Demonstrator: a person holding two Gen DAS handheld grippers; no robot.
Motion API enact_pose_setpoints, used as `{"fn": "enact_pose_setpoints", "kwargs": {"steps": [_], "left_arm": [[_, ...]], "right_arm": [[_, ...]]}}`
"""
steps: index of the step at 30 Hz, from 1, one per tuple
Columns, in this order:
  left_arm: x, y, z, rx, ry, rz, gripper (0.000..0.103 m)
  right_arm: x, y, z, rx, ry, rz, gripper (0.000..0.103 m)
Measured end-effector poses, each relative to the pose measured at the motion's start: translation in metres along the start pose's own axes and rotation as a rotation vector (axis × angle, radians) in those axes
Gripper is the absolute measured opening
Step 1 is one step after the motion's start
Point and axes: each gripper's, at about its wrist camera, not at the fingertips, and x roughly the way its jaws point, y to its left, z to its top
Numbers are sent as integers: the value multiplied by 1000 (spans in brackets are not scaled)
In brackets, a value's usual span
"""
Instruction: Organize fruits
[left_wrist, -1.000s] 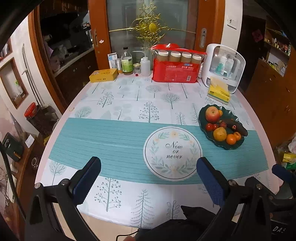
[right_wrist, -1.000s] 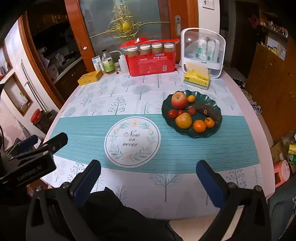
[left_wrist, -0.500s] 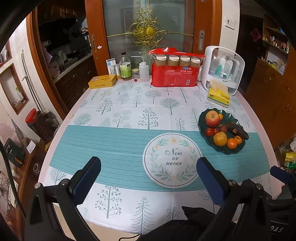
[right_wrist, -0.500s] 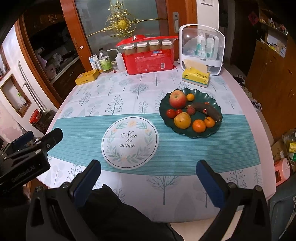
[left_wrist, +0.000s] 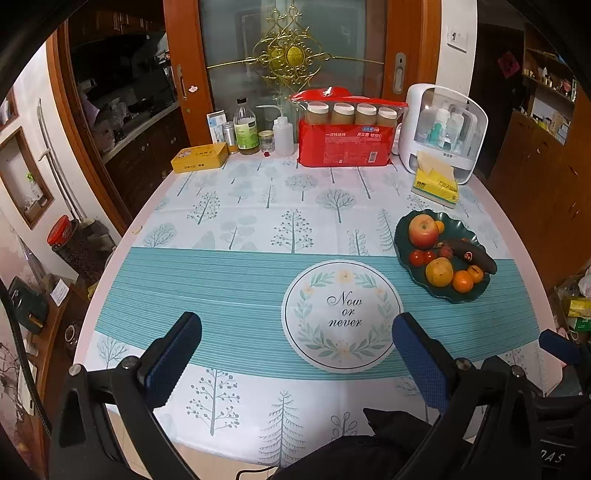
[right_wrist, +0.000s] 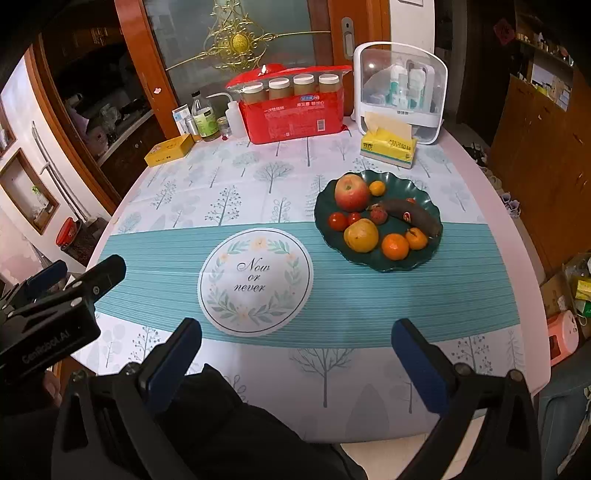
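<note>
1. Both of my tools hang above the near edge of the table, nothing between their fingers: the left gripper (left_wrist: 295, 354) and the right gripper (right_wrist: 295, 354) each stand spread wide.
2. All the fruit sits on the dark green scalloped plate (right_wrist: 421, 192): a red apple (right_wrist: 351, 192), a yellow pear-like fruit (right_wrist: 361, 235), a round orange mandarin (right_wrist: 395, 246), a smaller one (right_wrist: 416, 238) beside it, a blackened banana (right_wrist: 413, 217), small red tomatoes (right_wrist: 337, 220) and a kumquat (right_wrist: 377, 188) at the plate's far side.
3. Left of the green plate, just apart from it, lies the round white printed mat (right_wrist: 255, 282) with a leaf wreath; it carries nothing.
4. I judge this fits either fruit gathered on the green plate already, or fruit waiting to be sorted out from it; I cannot settle which.
5. For any pick from the green plate, I would come down from above with the right gripper, which is nearer it, straddle one fruit at its widest, and close gently.
6. The small fruits touch their neighbours, so I would keep my fingers clear of those, and the banana looks soft.
</note>
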Motion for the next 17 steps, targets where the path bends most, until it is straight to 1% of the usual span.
{"fn": "enact_pose_setpoints", "kwargs": {"steps": [17], "left_arm": [[2, -1, 0, 4, 6, 1, 102]], "right_arm": [[9, -1, -2, 2, 16, 0, 103]]}}
